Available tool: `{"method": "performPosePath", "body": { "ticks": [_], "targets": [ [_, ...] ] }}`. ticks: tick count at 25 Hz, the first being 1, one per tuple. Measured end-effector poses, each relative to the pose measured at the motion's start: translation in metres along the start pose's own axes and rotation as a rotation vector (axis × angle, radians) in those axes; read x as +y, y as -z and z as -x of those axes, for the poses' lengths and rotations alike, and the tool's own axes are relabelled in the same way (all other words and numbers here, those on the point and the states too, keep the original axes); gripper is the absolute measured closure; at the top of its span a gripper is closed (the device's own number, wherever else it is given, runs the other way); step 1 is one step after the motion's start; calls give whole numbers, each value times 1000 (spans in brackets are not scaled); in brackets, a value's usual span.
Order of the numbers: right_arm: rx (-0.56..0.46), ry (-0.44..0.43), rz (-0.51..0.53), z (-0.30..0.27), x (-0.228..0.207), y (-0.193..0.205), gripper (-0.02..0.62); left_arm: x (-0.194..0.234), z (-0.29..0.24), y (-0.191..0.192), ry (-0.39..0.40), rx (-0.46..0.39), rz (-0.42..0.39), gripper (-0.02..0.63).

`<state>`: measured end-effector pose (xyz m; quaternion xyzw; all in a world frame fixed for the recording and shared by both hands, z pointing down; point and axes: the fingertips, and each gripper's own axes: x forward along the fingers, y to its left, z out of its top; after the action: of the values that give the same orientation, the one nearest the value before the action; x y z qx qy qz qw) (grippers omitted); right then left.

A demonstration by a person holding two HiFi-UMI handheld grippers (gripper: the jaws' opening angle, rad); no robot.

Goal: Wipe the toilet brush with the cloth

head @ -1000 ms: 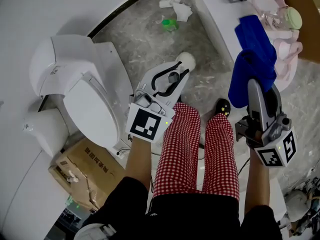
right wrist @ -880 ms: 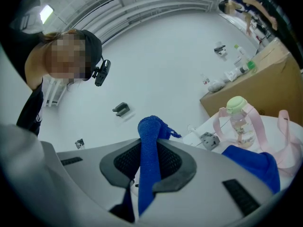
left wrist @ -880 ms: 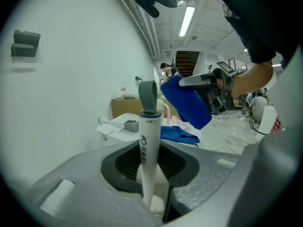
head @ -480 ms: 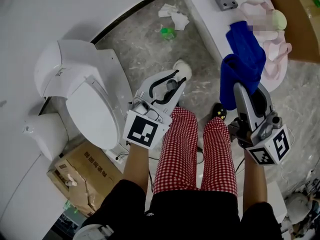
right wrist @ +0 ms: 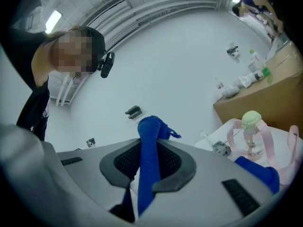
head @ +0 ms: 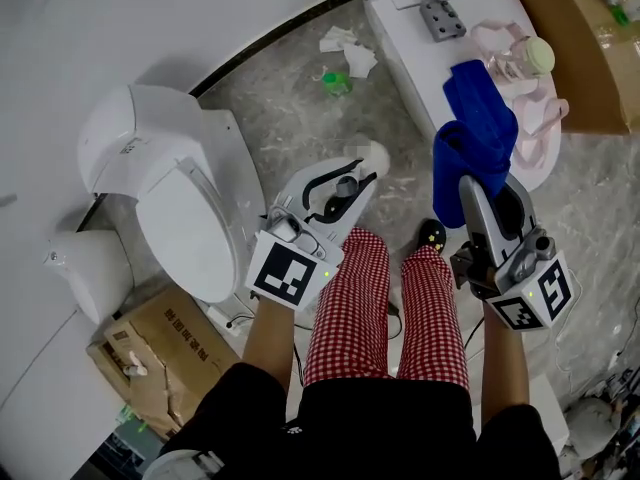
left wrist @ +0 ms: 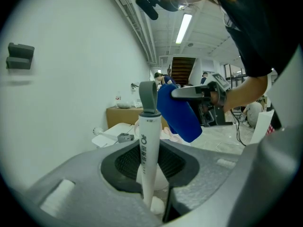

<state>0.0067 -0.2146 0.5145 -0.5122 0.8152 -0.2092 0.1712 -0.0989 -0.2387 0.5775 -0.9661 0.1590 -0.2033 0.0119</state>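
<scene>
My left gripper [head: 352, 176] is shut on the toilet brush [left wrist: 147, 145], a white handle with a grey top that stands upright between the pads. In the head view a white rounded end of the toilet brush [head: 373, 154] shows just past the fingertips. The right gripper [head: 478, 183] is shut on a blue cloth [head: 476, 128], which hangs bunched in front of it. In the right gripper view the blue cloth [right wrist: 147, 160] runs up between the pads. Seen from the left gripper view, the blue cloth [left wrist: 178, 111] hangs just right of the brush's top, apart from it.
A white toilet [head: 165, 193] stands at the left, with a cardboard box [head: 160, 353] below it. A white bench [head: 425, 43] at the upper right carries a grey metal part [head: 443, 18] and a pink bottle holder [head: 530, 68]. Tissue [head: 345, 46] lies on the floor. Red checked trousers [head: 360, 298] are below the grippers.
Both grippers have risen, each keeping its hold. The blue cloth has lifted off the bench and come left, closer to the brush.
</scene>
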Motion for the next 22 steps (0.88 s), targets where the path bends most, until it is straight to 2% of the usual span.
{"method": "performPosePath", "body": {
  "ticks": [14, 22],
  "targets": [
    [-58, -116, 0, 0, 30, -37, 531, -8, 22, -40, 2, -14, 14, 515],
    [-47, -197, 27, -5, 58, -61, 531, -11, 41, -74, -2, -31, 36, 515]
  ]
}}
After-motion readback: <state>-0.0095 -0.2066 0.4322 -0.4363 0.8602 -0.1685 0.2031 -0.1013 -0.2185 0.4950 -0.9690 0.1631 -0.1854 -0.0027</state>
